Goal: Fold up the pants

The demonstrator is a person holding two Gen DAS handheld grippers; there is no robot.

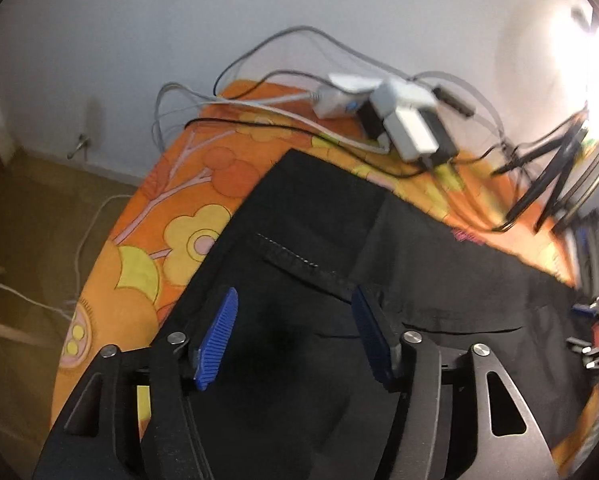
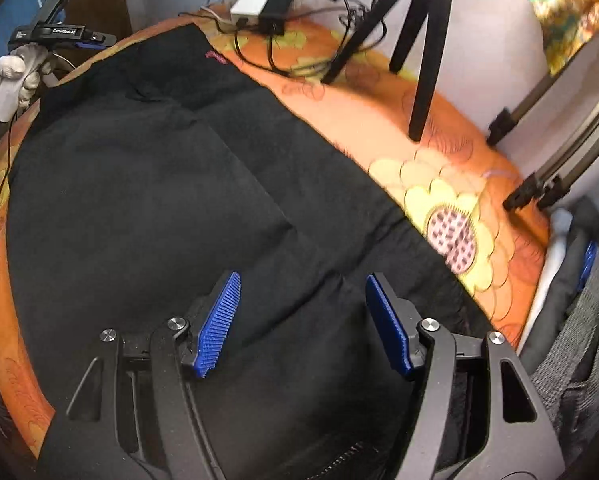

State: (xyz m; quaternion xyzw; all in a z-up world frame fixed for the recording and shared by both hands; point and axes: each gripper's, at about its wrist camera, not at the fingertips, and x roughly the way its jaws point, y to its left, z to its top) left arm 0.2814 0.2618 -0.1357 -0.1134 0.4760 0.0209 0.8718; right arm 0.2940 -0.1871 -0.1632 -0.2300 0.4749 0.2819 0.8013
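Note:
Black pants (image 1: 339,240) lie spread on an orange flowered cloth (image 1: 147,240). In the left wrist view my left gripper (image 1: 295,304) is open and empty, its blue pads over the waist end near a back pocket (image 1: 303,266). In the right wrist view the pants (image 2: 159,200) cover most of the surface. My right gripper (image 2: 301,292) is open and empty above the legs. The left gripper (image 2: 59,34) shows at the far left in a gloved hand (image 2: 7,80).
A power strip with plugs and cables (image 1: 383,112) lies at the far edge, also in the right wrist view (image 2: 263,0). A black tripod (image 2: 415,40) stands on the cloth (image 2: 439,184). Dark clothes (image 2: 579,320) are piled at the right. Floor (image 1: 39,220) at the left.

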